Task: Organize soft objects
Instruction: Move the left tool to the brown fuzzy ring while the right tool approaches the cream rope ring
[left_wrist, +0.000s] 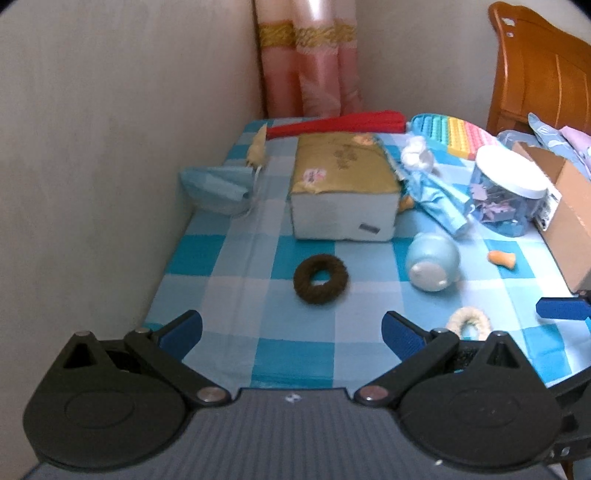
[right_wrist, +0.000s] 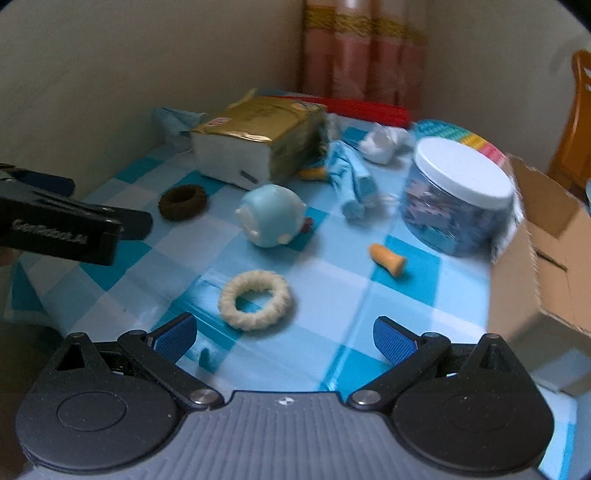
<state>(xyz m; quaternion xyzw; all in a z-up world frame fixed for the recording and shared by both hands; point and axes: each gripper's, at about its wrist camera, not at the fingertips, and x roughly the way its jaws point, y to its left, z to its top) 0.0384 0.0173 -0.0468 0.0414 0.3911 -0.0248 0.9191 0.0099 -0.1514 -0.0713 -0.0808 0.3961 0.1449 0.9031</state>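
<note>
A cream ring lies on the checked counter, just in front of the right tool, whose fingers are spread wide and hold nothing. A brown ring lies in front of the left tool, also wide and holding nothing. Between the rings sits a round blue toy. Behind it are a tissue pack and a jar. A cardboard box stands at the right.

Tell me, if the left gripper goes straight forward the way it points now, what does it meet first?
Probably the dark brown ring, lying centred ahead of the open left gripper. Behind it stands the tissue pack. Depth is uncertain.
</note>
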